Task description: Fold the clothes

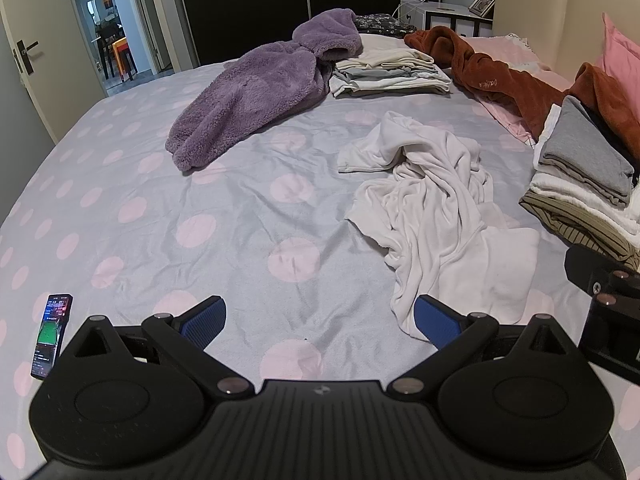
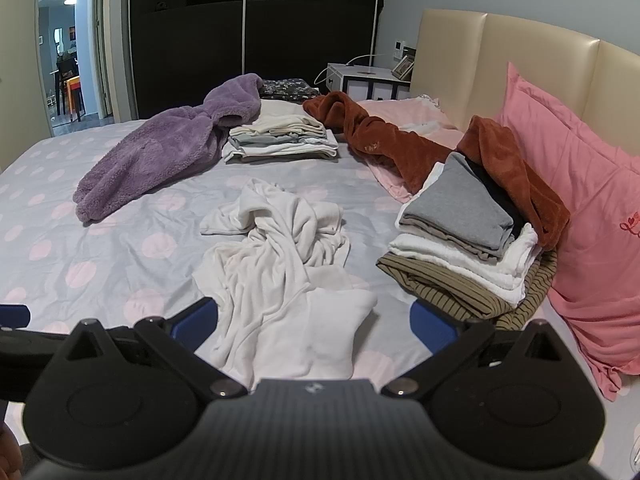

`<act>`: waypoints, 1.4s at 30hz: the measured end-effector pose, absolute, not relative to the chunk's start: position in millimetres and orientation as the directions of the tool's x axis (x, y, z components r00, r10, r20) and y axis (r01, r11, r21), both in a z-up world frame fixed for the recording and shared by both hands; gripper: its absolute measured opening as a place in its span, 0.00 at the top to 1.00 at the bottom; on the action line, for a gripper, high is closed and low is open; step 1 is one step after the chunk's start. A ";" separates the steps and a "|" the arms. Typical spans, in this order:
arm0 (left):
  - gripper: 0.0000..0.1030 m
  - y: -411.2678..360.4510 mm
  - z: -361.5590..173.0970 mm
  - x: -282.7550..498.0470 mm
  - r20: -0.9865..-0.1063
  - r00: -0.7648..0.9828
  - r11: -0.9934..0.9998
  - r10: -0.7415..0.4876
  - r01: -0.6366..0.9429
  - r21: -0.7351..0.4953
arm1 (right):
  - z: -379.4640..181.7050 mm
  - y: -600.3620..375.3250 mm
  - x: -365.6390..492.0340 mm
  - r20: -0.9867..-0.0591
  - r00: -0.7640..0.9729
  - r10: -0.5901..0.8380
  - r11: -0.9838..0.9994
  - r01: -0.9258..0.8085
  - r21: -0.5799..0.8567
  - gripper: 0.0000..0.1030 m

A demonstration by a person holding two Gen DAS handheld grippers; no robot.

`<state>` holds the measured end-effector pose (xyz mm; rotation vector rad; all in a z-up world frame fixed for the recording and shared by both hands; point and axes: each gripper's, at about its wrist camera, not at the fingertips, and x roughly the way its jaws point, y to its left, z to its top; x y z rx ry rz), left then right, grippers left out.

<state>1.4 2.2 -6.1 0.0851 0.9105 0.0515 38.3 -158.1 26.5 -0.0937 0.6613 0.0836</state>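
On the bed (image 1: 168, 216), with its grey cover dotted pink, a crumpled white garment (image 1: 436, 216) lies unfolded near the middle, and both claws hover over it. Left claw (image 1: 320, 322) and right claw (image 2: 314, 320) each have their blue-padded fingers spread wide, holding nothing. Farther off sit a purple fleece (image 2: 160, 152), a rust-brown fleece (image 2: 400, 144), two folded stacks (image 2: 464, 232) (image 2: 280, 136), and a phone (image 1: 52, 336) at the left edge.
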 end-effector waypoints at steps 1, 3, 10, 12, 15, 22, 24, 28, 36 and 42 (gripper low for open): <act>0.00 2.1 -6.2 1.6 -0.787 0.612 0.995 0.080 -0.008 0.095 | 26.4 -158.1 38.5 -0.617 0.786 0.047 0.992 -0.108 -0.061 0.00; 0.00 2.1 -6.5 1.7 -0.788 0.611 0.995 0.080 -0.008 0.096 | 26.5 -157.8 39.1 -0.617 0.785 0.047 0.992 -0.107 -0.062 0.00; 0.00 1.2 -6.3 2.6 -0.789 0.609 0.995 0.080 -0.009 0.094 | 27.5 -156.8 40.4 -0.617 0.786 0.046 0.992 -0.108 -0.064 0.00; 0.00 0.9 -6.7 2.7 -0.790 0.608 0.996 0.080 -0.010 0.093 | 27.1 -156.7 40.6 -0.617 0.785 0.045 0.992 -0.108 -0.065 0.00; 0.00 0.4 -7.7 3.1 -0.791 0.606 0.996 0.081 -0.011 0.094 | 26.4 -156.4 41.6 -0.619 0.784 0.044 0.992 -0.107 -0.065 0.00; 0.00 0.2 -12.2 5.6 -0.797 0.598 0.995 0.086 -0.016 0.095 | 23.4 -157.0 44.4 -0.625 0.780 0.043 0.992 -0.106 -0.064 0.00; 0.00 0.3 -14.2 6.3 -0.799 0.595 0.995 0.087 -0.015 0.096 | 21.9 -156.8 44.9 -0.626 0.778 0.044 0.992 -0.106 -0.063 0.00; 0.00 1.2 -17.3 8.7 -0.802 0.591 0.995 0.088 -0.016 0.097 | 19.4 -156.3 47.3 -0.629 0.776 0.045 0.992 -0.109 -0.064 0.00; 0.00 6.1 -34.8 18.7 -0.814 0.576 0.997 0.069 -0.010 0.078 | 5.3 -154.0 65.0 -0.651 0.757 0.056 0.989 -0.130 -0.066 0.00; 0.01 10.2 -54.9 37.6 -0.826 0.563 0.998 0.045 0.006 0.059 | -15.9 -153.3 84.8 -0.668 0.738 0.097 0.983 -0.175 -0.050 0.00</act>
